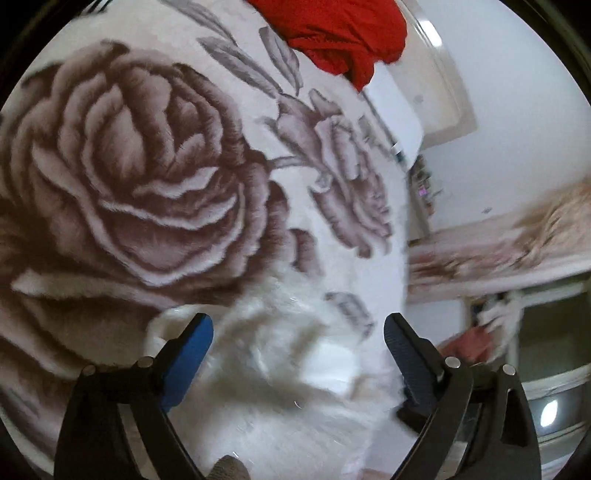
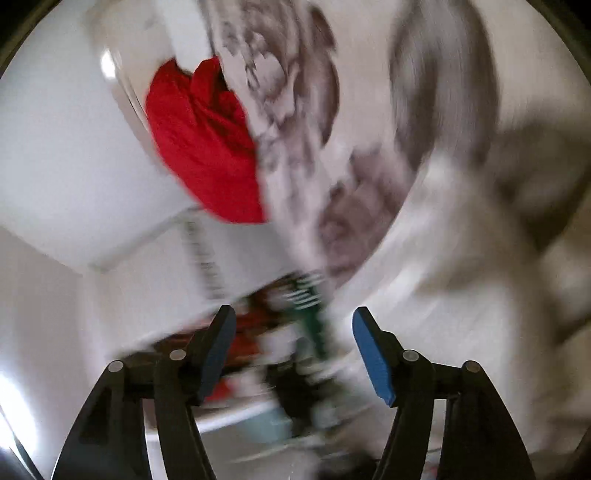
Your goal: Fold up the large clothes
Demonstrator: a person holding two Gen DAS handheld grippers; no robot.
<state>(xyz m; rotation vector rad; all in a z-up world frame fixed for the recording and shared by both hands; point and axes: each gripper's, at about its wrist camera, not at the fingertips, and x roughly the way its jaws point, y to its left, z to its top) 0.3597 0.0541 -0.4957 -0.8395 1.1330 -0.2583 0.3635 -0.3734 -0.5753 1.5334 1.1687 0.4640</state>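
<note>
— While the left gripper (image 1: 298, 328) hangs over the bed, how do its jaws stand?
— Spread wide, with the white fluffy garment (image 1: 295, 369) lying loose below and between them; neither pad presses on it.
— Where does that garment lie?
— On the rose-printed blanket (image 1: 129, 166), near its edge. A red garment (image 1: 343, 33) sits far off at the blanket's other end.
— And the right gripper (image 2: 293, 326)?
— Its jaws are apart too, nothing between them. That view is badly blurred: the red garment (image 2: 207, 147) shows beside the blanket (image 2: 369, 110), white cloth at right.
</note>
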